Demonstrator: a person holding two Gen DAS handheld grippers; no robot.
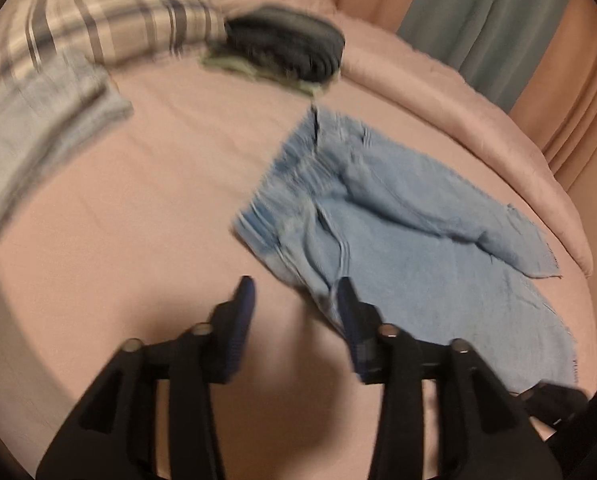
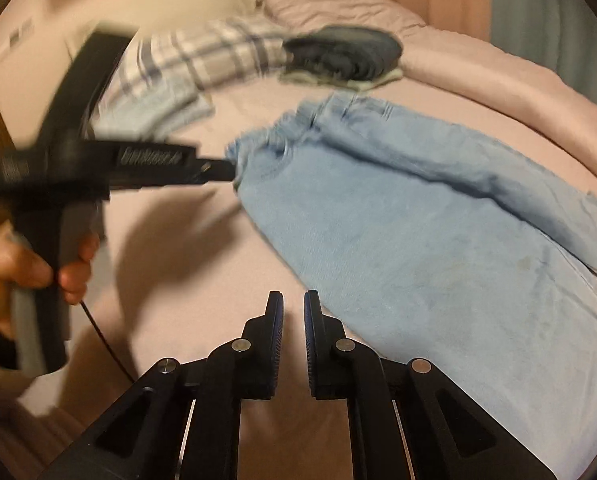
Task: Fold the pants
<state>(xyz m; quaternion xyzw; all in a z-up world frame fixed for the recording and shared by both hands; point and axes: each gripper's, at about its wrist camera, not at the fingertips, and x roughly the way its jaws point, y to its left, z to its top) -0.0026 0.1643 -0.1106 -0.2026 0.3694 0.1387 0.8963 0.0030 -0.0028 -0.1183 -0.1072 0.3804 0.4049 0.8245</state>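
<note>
Light blue jeans (image 1: 402, 220) lie spread on a pink bed (image 1: 138, 200), waistband toward the left, legs running right. My left gripper (image 1: 294, 288) is open just above the bed at the waistband's near corner, its right finger over the denim edge. In the right wrist view the jeans (image 2: 438, 240) fill the right side, and the left gripper (image 2: 218, 170) reaches the waistband corner from the left. My right gripper (image 2: 293, 300) hovers above the bed beside the jeans' near edge, jaws a narrow gap apart and empty.
A folded light blue garment (image 1: 38, 120) lies at the left on a plaid cloth (image 1: 110, 20). A dark folded stack (image 1: 286, 48) sits at the back. A pink duvet (image 1: 438, 92) is bunched along the far side, with curtains (image 1: 498, 12) behind.
</note>
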